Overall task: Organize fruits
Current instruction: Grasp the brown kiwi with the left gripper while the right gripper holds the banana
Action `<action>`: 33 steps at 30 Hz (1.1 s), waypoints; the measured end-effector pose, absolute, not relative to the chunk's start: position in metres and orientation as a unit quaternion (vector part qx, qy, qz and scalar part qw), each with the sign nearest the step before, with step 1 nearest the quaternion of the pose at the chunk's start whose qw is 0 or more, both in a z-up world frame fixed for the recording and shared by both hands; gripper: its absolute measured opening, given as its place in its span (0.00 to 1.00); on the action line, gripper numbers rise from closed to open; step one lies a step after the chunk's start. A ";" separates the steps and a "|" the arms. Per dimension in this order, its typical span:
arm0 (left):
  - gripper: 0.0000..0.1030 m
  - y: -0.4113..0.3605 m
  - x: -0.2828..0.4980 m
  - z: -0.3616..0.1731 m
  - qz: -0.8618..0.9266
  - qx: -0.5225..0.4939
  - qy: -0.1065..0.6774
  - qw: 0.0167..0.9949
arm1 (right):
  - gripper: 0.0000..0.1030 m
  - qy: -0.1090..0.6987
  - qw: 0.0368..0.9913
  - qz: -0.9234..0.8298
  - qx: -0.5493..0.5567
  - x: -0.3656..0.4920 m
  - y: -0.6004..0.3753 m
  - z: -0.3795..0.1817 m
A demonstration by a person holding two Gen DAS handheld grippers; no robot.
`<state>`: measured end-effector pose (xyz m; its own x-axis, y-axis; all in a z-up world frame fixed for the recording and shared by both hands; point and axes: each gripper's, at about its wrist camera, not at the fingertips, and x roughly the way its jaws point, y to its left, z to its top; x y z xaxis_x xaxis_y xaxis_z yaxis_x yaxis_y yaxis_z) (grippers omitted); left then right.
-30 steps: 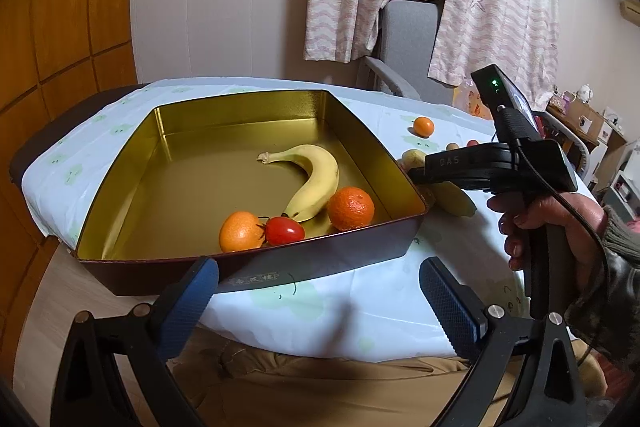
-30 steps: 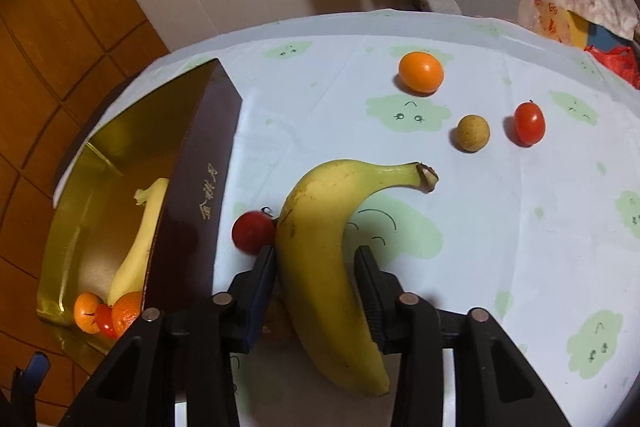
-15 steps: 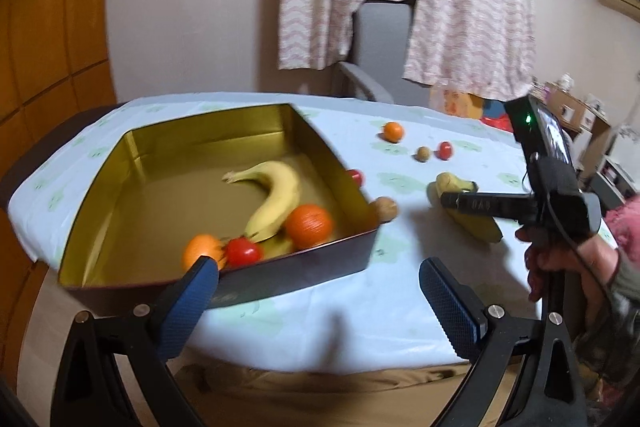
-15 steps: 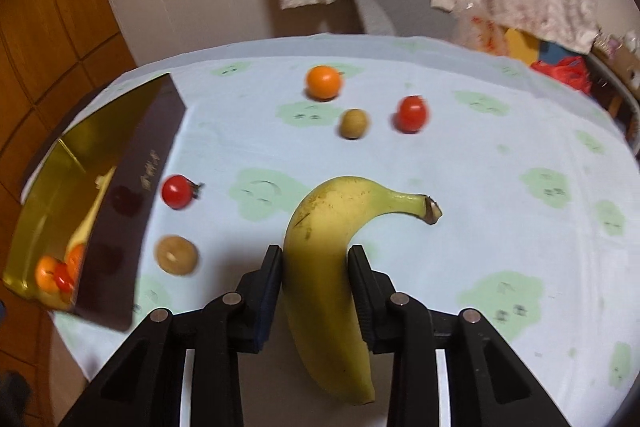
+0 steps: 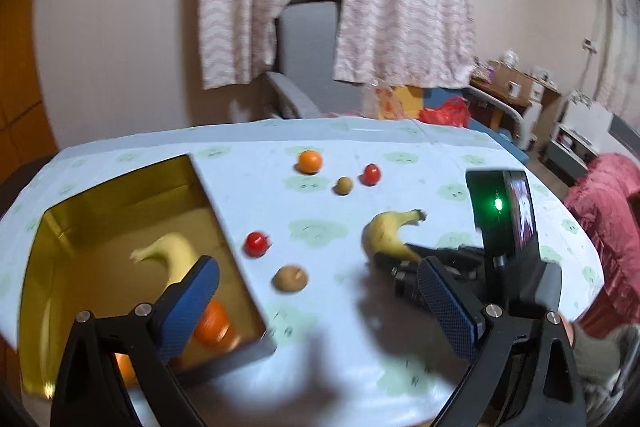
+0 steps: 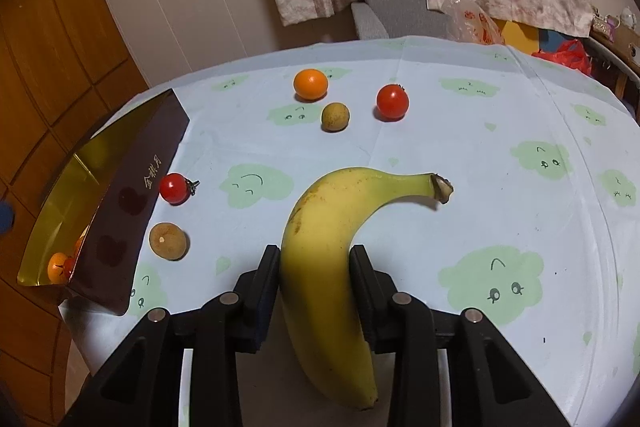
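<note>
Between the gold-lined box's dark wall (image 6: 132, 203) and the banana (image 6: 324, 267), a cherry tomato (image 6: 174, 188) and a brown round fruit (image 6: 168, 241) block the worktop (image 6: 520, 195). Right of the banana, the cloth lies bare.

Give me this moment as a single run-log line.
right gripper: shut on banana | left gripper: open, holds nothing | gold box: holds banana, oranges | tablecloth: five small fruits loose
</note>
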<state>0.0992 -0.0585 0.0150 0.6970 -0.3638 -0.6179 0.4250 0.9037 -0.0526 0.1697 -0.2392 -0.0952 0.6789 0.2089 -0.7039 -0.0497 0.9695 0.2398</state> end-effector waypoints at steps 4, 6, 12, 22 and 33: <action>0.87 -0.079 0.137 0.011 -0.217 0.105 0.362 0.901 | 0.34 0.378 0.914 0.081 0.122 0.165 -0.246 -0.098; 0.78 -0.088 0.150 0.007 -0.217 0.144 0.371 0.892 | 0.34 0.372 0.916 0.083 0.124 0.165 -0.246 -0.100; 0.57 -0.111 0.177 -0.026 -0.242 0.244 0.437 0.831 | 0.35 0.362 0.915 0.096 0.149 0.164 -0.253 -0.102; 0.44 -0.114 0.196 -0.066 -0.261 0.310 0.511 0.758 | 0.35 0.353 0.913 0.109 0.176 0.162 -0.259 -0.106; 0.27 -0.105 0.191 -0.064 -0.264 0.283 0.506 0.771 | 0.35 0.349 0.913 0.111 0.179 0.162 -0.260 -0.107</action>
<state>0.1912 -0.1052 -0.0640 0.3493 -0.1209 -0.9292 0.6938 0.6999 0.1697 0.1616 -0.2598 -0.1068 0.7315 0.3275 -0.5980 -0.0769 0.9111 0.4049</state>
